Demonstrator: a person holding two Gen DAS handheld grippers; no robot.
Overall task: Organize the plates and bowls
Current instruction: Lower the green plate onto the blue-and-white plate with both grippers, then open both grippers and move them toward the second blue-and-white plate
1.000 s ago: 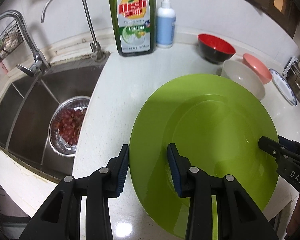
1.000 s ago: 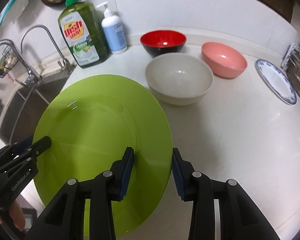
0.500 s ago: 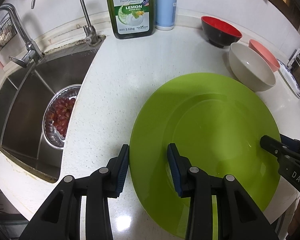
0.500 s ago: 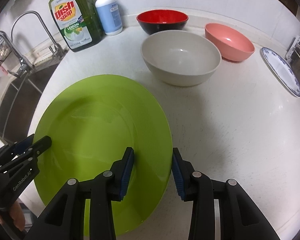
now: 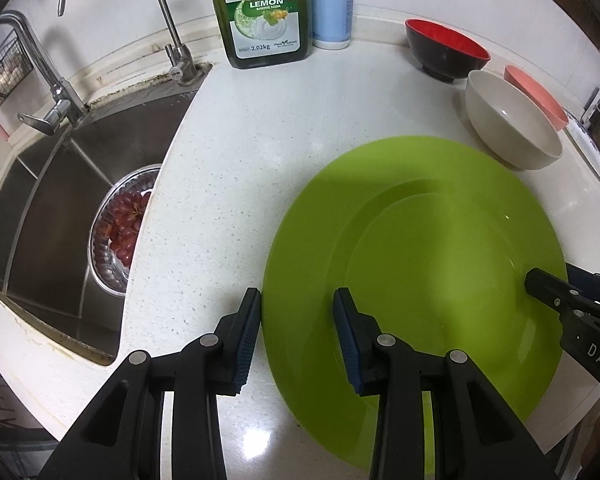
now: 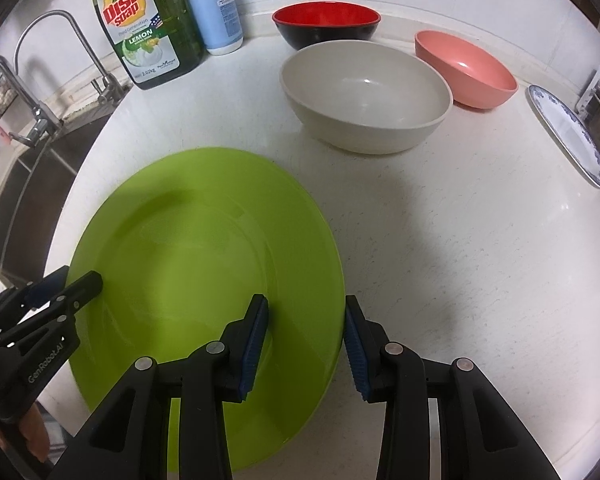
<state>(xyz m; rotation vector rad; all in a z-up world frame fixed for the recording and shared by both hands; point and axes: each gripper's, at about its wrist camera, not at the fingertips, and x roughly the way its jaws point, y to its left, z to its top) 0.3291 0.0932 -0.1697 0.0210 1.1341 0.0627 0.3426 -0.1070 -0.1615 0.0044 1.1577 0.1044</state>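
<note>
Unclear from my fingers' views: dish soap bottle (image 5: 265,12) top cropped; pink bowl (image 5: 535,94) mostly behind cream bowl (image 5: 510,120); blue-rimmed plate (image 6: 571,134) partly cut off; wire basket (image 5: 2,78) contents indistinct.

Your left black two-finger gripper (image 5: 296,334) points steeply down, one blue-padded finger (image 5: 249,332) at each side of a rim. Your right black two-finger gripper (image 6: 306,342) does the same from the opposite side.
</note>
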